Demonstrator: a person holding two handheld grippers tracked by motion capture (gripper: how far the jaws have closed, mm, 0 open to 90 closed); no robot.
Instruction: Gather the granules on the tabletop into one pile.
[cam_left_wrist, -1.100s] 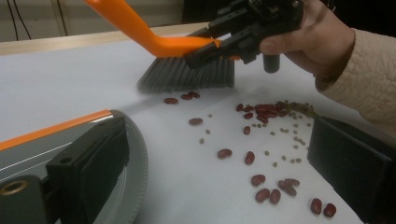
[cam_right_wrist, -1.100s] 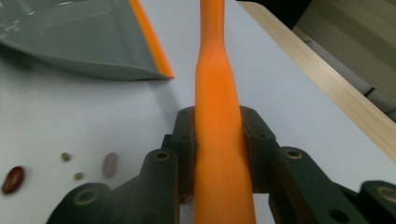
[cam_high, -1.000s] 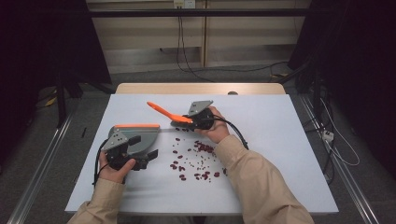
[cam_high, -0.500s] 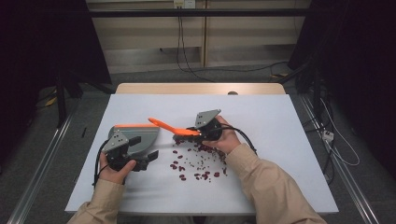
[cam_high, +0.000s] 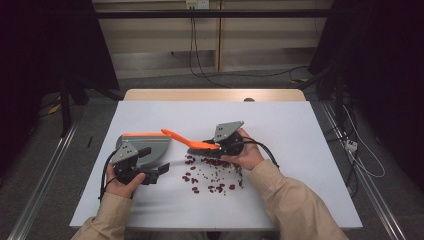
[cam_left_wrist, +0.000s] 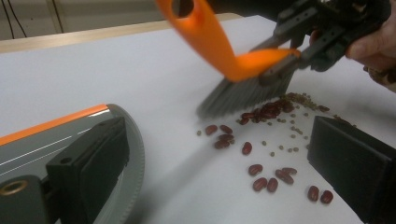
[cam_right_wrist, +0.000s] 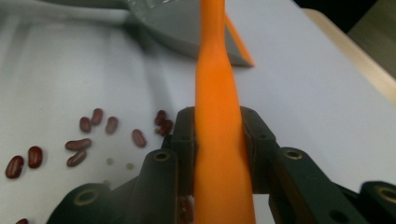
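The orange brush (cam_high: 192, 141) stands with its grey bristles down on the white bench (cam_high: 300, 150), at the far edge of a scatter of red beans (cam_high: 212, 175) and smaller greenish grains (cam_left_wrist: 280, 140). Its handle slants up and away toward the dustpan (cam_high: 150, 146), a grey pan with an orange rim lying flat, just left of the spill. The right tongs (cam_high: 227, 145) are clamped on the brush handle, and the right gripper view has both black jaws pressed against its orange sides. The left tongs (cam_high: 145, 172) sit at the near side of the dustpan; one jaw rests on the pan's grey surface in the left gripper view, but whether they truly pinch it I cannot tell from these pictures. Judging by how things lie, the sweeping has hardly got going: a small cluster of beans is gathered against the bristles, yet most are spread loose between brush and pan, and none can be seen inside the pan. What remains is to draw the whole scatter leftward into the pan's mouth.
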